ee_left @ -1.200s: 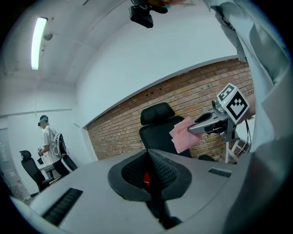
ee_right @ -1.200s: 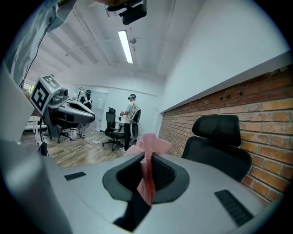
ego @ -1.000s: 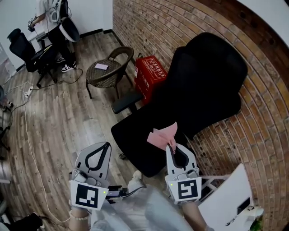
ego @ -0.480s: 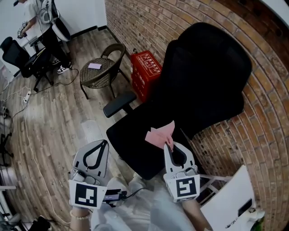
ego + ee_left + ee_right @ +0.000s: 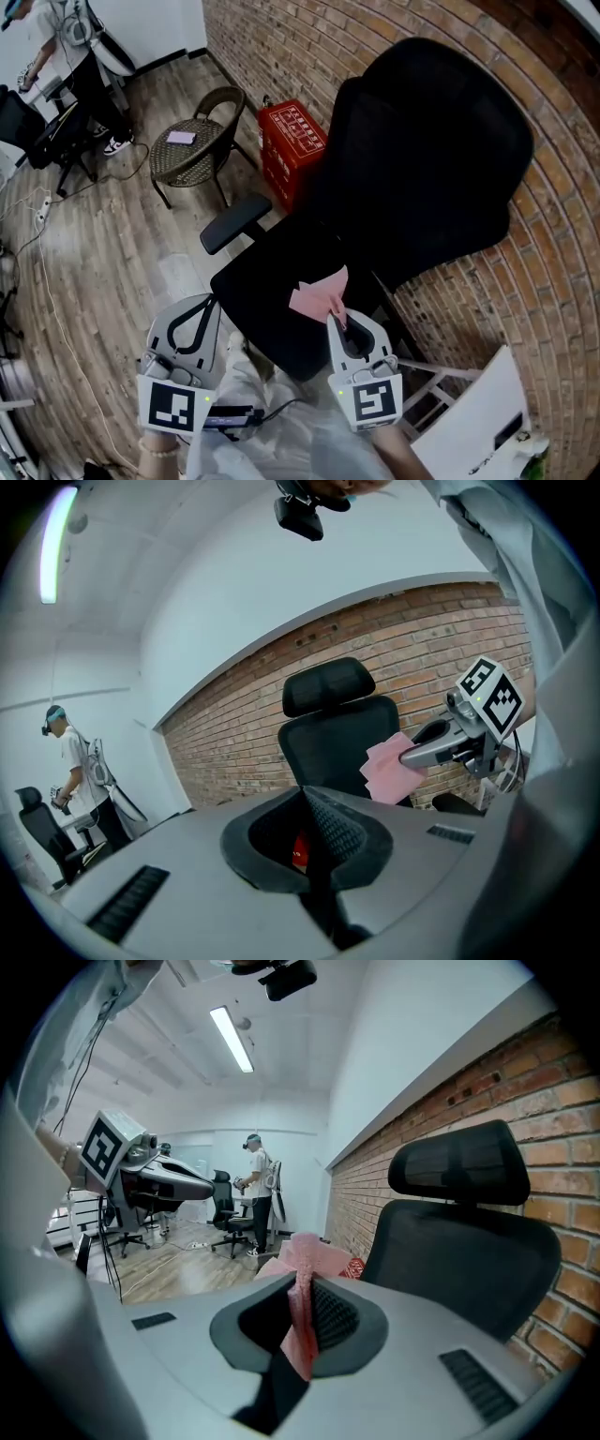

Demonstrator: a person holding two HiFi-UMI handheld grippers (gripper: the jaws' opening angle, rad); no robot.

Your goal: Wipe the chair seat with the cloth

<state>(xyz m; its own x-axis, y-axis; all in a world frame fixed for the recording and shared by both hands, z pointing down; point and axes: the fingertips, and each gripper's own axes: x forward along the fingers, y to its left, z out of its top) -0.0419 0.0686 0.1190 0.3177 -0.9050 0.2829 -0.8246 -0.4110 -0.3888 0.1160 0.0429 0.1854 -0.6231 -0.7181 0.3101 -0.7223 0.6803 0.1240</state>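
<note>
only partly visible, the cloth (image 5: 315, 296) sits pinched in the right claw (image 5: 338, 318).

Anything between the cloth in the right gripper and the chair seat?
Nothing visible. The right gripper is clamped on the pink cloth and holds it right over the black seat, which shows nothing lying on it. The left gripper hangs shut off the seat's front edge, clear of the path.

Floor (image 5: 112, 244): blk chair (image 5: 422, 169), wicker chair (image 5: 192, 150), red box (image 5: 289, 150) (nr wall (image 5: 281, 47)).
</note>
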